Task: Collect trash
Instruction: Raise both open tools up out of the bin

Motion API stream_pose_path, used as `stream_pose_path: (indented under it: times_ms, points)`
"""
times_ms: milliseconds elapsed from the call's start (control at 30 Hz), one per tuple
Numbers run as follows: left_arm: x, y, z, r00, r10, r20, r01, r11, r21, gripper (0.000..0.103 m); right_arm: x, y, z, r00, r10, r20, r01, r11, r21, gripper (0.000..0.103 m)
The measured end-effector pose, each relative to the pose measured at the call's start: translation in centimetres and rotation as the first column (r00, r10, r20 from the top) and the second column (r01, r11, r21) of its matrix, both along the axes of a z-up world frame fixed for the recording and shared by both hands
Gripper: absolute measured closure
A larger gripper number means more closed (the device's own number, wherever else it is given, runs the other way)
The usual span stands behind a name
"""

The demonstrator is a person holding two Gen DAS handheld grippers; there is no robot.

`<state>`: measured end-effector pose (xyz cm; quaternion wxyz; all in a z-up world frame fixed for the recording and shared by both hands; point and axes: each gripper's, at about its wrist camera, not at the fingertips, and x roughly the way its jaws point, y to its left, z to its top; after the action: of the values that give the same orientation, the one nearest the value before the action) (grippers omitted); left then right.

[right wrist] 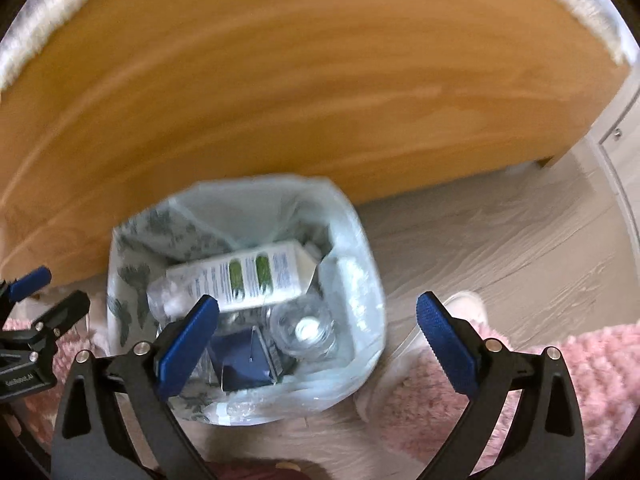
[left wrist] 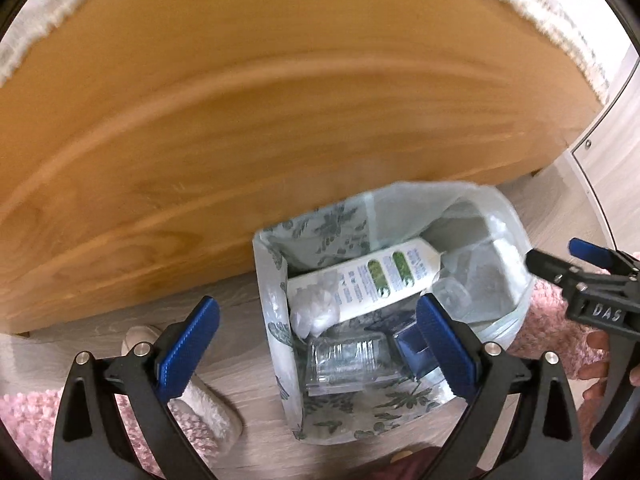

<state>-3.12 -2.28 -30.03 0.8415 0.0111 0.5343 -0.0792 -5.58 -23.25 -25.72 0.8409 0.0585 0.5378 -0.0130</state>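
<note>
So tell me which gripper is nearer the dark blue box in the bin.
Left, though it's close. The left gripper hangs open over the bin with the blue box by its right finger; the right gripper, also open, sits off to the box's right.

This is a room in a home, most likely a bedroom. A broad wooden board (left wrist: 248, 128) like the side of a bed rises beyond the tongs, with a white fluffy cover (left wrist: 52, 20) hanging over its top edge. Pale wood-look flooring (right wrist: 500, 232) lies underneath. A shaggy pink rug (right wrist: 560, 368) spreads close under the tongs, and white fuzzy slippers (left wrist: 200, 412) sit at its edge. A small bin lined with a leaf-printed bag (left wrist: 276, 320) stands against the board, full of household packaging. A white cabinet door with a knob (left wrist: 588, 144) stands far right.
</note>
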Motion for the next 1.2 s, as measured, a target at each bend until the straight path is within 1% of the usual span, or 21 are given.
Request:
stream_pose_path:
  times_ms: [33, 67, 100, 200, 267, 300, 400, 467, 567, 633, 733, 833, 967, 1067, 1167, 1200]
  points:
    - [-0.1, 0.1, 0.6, 1.000, 0.002, 0.015, -0.001, 1.000, -0.004, 0.008, -0.2, -0.2, 0.9, 1.000, -0.026, 0.018, 0.025, 0.999, 0.023, 0.008]
    - [-0.3, 0.1, 1.1, 1.000, 0.002, 0.029, -0.002, 1.000, -0.009, 0.008, -0.7, -0.3, 2.3, 0.997, -0.051, 0.057, 0.048, 0.997, 0.054, 0.008]
    - [-0.5, 0.2, 1.7, 0.999, 0.002, 0.044, -0.002, 1.000, -0.013, 0.008, -1.2, -0.3, 3.3, 0.994, -0.054, 0.092, 0.050, 0.998, 0.049, 0.008]
    - [-1.4, 0.3, 3.1, 0.997, 0.008, 0.080, -0.005, 0.999, -0.032, 0.007, -2.8, 0.3, 6.2, 0.977, -0.013, 0.214, 0.025, 0.998, -0.053, 0.008]
    - [-1.7, 0.4, 3.8, 0.996, 0.019, 0.091, -0.014, 0.998, -0.055, 0.007, -3.7, 0.2, 7.4, 0.966, 0.008, 0.257, 0.016, 0.996, -0.091, 0.008]
    - [-1.8, 0.5, 4.0, 0.995, 0.024, 0.096, -0.018, 0.998, -0.062, 0.007, -4.1, 0.2, 7.9, 0.961, 0.015, 0.276, 0.013, 0.995, -0.101, 0.008]
    - [-2.1, 0.3, 4.4, 0.993, 0.031, 0.112, -0.025, 0.998, -0.050, 0.007, -5.1, -0.1, 9.3, 0.945, 0.035, 0.325, 0.004, 0.993, -0.119, 0.008]
    - [-2.4, 0.1, 4.5, 0.993, 0.027, 0.119, -0.023, 0.999, -0.035, 0.007, -5.5, -0.4, 9.9, 0.934, 0.039, 0.356, 0.000, 0.994, -0.110, 0.008]
    - [-2.8, -0.2, 4.2, 0.991, 0.017, 0.134, -0.017, 1.000, -0.002, 0.007, -5.5, -0.5, 10.1, 0.927, 0.034, 0.374, -0.007, 0.997, -0.075, 0.008]
    - [-3.2, -0.4, 4.2, 0.987, 0.012, 0.161, -0.018, 0.999, 0.035, 0.007, -5.0, -0.2, 9.6, 0.924, 0.037, 0.381, -0.020, 0.999, -0.047, 0.008]
    - [-4.0, -0.6, 5.0, 0.980, 0.003, 0.198, -0.019, 0.997, 0.081, 0.007, -4.8, 0.0, 9.4, 0.916, 0.042, 0.399, -0.043, 0.999, -0.007, 0.008]
    - [-4.6, -0.8, 5.9, 0.976, 0.010, 0.220, -0.035, 0.993, 0.109, 0.007, -4.8, -0.5, 9.5, 0.911, 0.039, 0.410, -0.066, 0.997, 0.051, 0.008]
    - [-4.7, -1.5, 6.8, 0.976, 0.041, 0.215, -0.057, 0.996, 0.069, 0.007, -4.7, -1.3, 10.4, 0.894, 0.039, 0.446, -0.079, 0.994, 0.071, 0.008]
    - [-4.1, -2.5, 7.4, 0.972, 0.059, 0.228, -0.064, 0.998, 0.017, 0.007, -4.7, -1.9, 10.6, 0.893, 0.030, 0.450, -0.072, 0.995, 0.076, 0.008]
    - [-3.4, -3.8, 7.7, 0.970, 0.068, 0.235, -0.060, 0.997, -0.042, 0.007, -5.7, -2.3, 10.8, 0.889, 0.031, 0.457, -0.062, 0.997, 0.053, 0.008]
    - [-3.1, -4.4, 7.8, 0.971, 0.052, 0.233, -0.040, 0.998, -0.058, 0.007, -6.2, -2.5, 11.0, 0.886, 0.025, 0.463, -0.050, 0.998, 0.041, 0.008]
